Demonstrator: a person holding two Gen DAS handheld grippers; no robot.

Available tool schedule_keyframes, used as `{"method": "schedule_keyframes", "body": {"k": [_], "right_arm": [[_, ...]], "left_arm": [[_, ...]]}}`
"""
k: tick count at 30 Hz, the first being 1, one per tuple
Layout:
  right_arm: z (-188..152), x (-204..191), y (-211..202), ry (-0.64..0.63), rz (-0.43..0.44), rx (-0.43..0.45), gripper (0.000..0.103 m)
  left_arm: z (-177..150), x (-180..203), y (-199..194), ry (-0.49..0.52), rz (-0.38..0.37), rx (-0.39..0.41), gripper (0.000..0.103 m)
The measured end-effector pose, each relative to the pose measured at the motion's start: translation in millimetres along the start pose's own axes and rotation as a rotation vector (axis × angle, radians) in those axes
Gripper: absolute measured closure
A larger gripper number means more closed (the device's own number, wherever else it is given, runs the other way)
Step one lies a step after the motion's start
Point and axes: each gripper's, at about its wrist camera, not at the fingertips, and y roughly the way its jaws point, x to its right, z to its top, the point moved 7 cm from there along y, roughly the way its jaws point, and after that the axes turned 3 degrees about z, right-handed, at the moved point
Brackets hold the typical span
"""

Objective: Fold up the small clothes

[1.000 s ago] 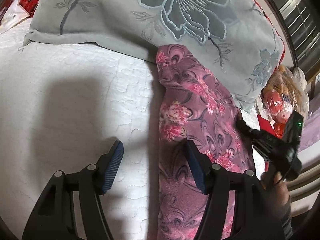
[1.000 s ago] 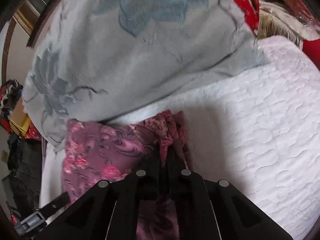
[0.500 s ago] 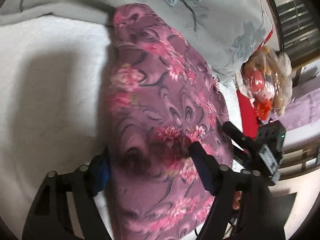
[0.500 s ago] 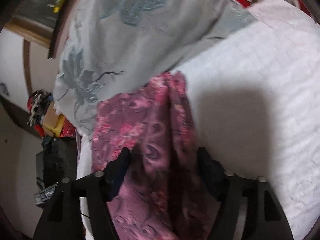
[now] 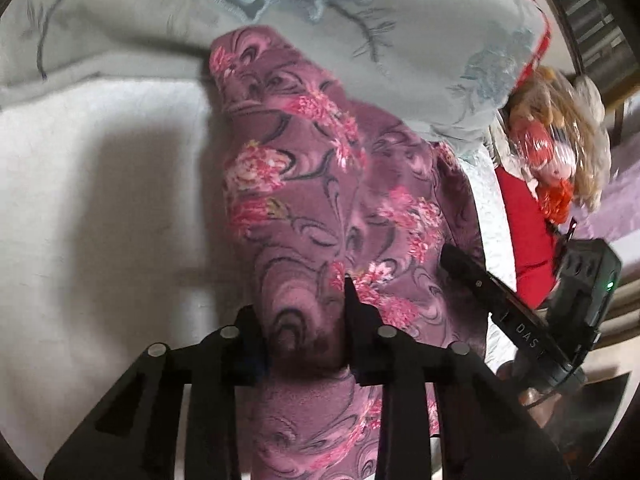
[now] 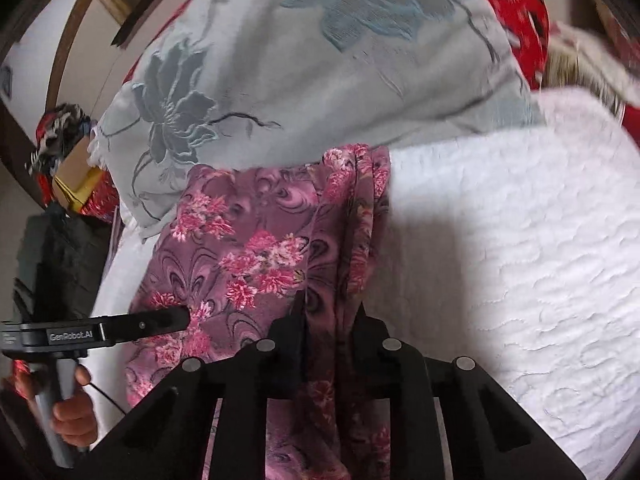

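Purple fleece garment with pink flower print [image 5: 320, 208] lies in a long strip on the white quilted bed cover [image 5: 100, 208], its far end at 12 o'clock touching the edge of the grey pillow with embroidered blue-grey flowers [image 5: 360, 12]. In the left wrist view the strip runs from 12 down to 6 o'clock, and the left gripper [image 5: 304, 320] sits on its near part. Its jaws have just been closing, and its fingers [image 5: 354, 308] now pinch a raised hump of the fleece between them. In the right wrist view the right gripper [image 6: 332, 320] has likewise just been closing, and its jaws now clamp the bunched, layered edge that runs along the garment's 3 o'clock side. The left tool shows there at 9 o'clock, held by a hand [image 6: 70, 404].

The cloth looks soft, thick and light; I judge it will sag and drape freely once lifted, with no stiffness to hold a crease, so folds must be laid down and pressed flat. Its fuzzy pile should give the pads good friction, so slipping seems unlikely, though a pinch through several layers may drop the lowest one. The best hold is at the near corners or along the hemmed edge, both grippers level, so the strip swings over evenly toward the pillow end.
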Motion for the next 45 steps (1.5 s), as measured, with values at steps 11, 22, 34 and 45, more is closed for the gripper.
{"method": "schedule_keyframes", "body": {"k": [11,22,34,45], "right_arm": [[-9,-34,-47,-0.004,0.014,0.082,0.086],[-57,-91,-81,-0.019,0.086,0.088,0.086],[-104,-138,-44,-0.008,0.139,-0.031,0.085],[-104,-118,-28,0.007,0.092,-0.039,0.073]], "left_arm": [[-31,16,-65,0.071,0.108,0.109,0.077],[-83,0,-117,0.060,0.190,0.159,0.077],[-130,-73,-112,-0.047,0.223,0.099,0.075],[-126,-102,-124,-0.057,0.124,0.163,0.065]]}}
